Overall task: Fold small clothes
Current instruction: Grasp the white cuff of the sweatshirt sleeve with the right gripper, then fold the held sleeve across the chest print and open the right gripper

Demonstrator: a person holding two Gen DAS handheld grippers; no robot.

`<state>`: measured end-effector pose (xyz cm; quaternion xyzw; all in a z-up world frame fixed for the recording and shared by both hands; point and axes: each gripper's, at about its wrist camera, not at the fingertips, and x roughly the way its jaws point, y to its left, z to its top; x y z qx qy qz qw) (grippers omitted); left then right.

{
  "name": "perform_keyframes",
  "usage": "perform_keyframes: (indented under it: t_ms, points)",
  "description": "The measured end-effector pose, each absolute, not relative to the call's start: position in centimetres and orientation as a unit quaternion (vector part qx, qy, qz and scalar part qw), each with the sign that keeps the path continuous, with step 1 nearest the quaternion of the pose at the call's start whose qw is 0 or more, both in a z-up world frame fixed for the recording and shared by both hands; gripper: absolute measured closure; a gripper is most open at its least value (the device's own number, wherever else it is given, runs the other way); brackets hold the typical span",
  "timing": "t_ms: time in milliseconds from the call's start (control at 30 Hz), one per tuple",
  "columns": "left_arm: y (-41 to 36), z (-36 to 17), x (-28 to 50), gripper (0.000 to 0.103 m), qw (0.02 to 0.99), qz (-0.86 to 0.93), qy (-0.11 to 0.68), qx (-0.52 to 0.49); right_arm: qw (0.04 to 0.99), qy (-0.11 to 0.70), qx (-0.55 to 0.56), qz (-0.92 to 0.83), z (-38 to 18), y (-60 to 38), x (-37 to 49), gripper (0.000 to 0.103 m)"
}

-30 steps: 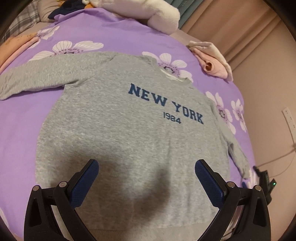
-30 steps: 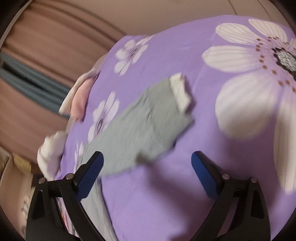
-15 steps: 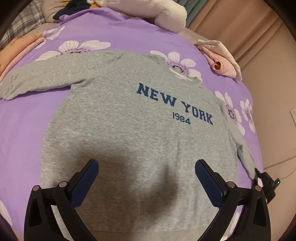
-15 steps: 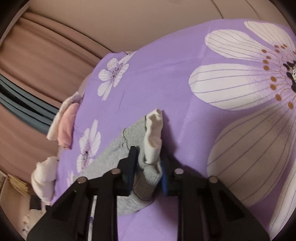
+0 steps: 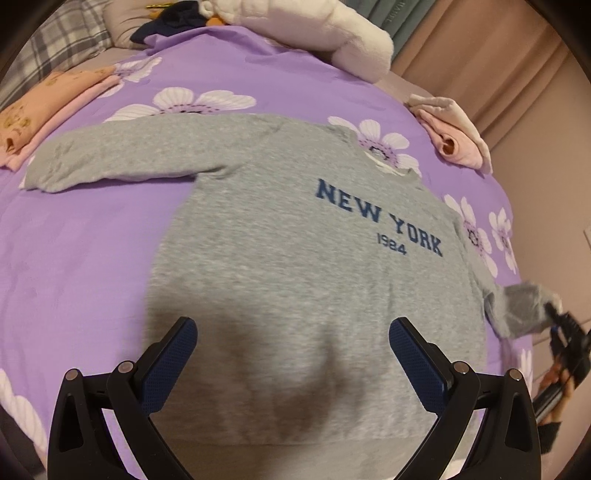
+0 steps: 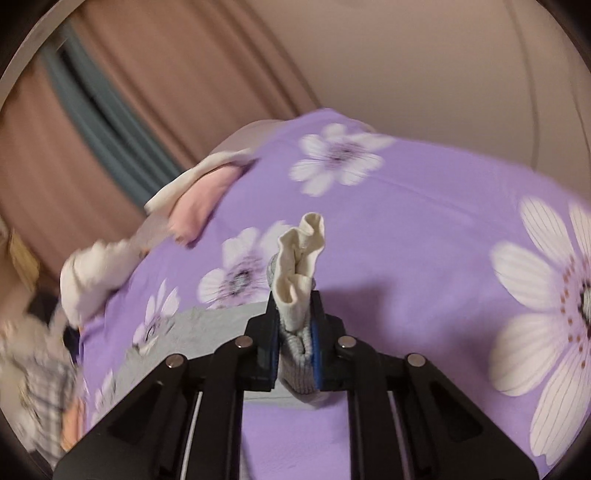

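Sweatshirt: my grey marl sweatshirt (image 5: pixel 280 266) lies face up and flat on the purple bedspread (image 5: pixel 81 251), soft flecked knit, block letters "NEW YORK" over "1984" in navy across the chest.
Left sleeve of it: stretched out straight toward the folded peach and pink clothes (image 5: pixel 40 110) at the bed's edge.
Right sleeve cuff: the ribbed grey cuff (image 6: pixel 297 365) with its cream inner lining (image 6: pixel 299 266) is bunched and stands crumpled above my fingers, raised off the bedspread.
Right gripper: my right gripper (image 6: pixel 295 350) has just been closing, and its blue pads now pinch that cuff between them, nearly together. In the left wrist view it (image 5: pixel 561 325) shows at the right edge, with the sleeve end lifted.
Left gripper: my left gripper (image 5: pixel 291 354) hangs wide over the sweatshirt's lower half, nothing between the dimpled blue pads (image 5: pixel 168 365); its shadow falls on the knit.
Bedspread: smooth purple cotton printed with big white daisy-like flowers.
Other cloth: a rolled pink and cream garment (image 5: pixel 454 136) lies near the far corner, a fluffy white plush bundle (image 5: pixel 332 33) beyond the collar.
Backdrop: pleated tan curtains (image 6: pixel 184 74), blurred.
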<state>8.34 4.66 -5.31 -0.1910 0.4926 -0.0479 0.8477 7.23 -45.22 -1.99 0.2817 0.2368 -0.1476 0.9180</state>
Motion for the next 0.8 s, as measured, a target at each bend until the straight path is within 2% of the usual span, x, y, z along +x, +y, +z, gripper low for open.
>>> perform_keyframes:
  t_ms: [400, 533, 800]
  points:
    - [9.5, -6.4, 7.3, 0.000, 0.842, -0.018, 0.490, -0.224, 0.961, 0.225, 0.155, -0.030, 6.1, -28.7, 15.1, 0.089]
    - [10.6, -6.9, 7.0, 0.000, 0.839, -0.012, 0.493, -0.232, 0.956, 0.280, 0.087, -0.026, 3.4, -22.7, 18.5, 0.089]
    - [12.6, -7.3, 6.6, 0.000, 0.839, 0.003, 0.492, -0.235, 0.916, 0.390, -0.083, -0.045, -5.9, -14.8, 22.3, 0.086]
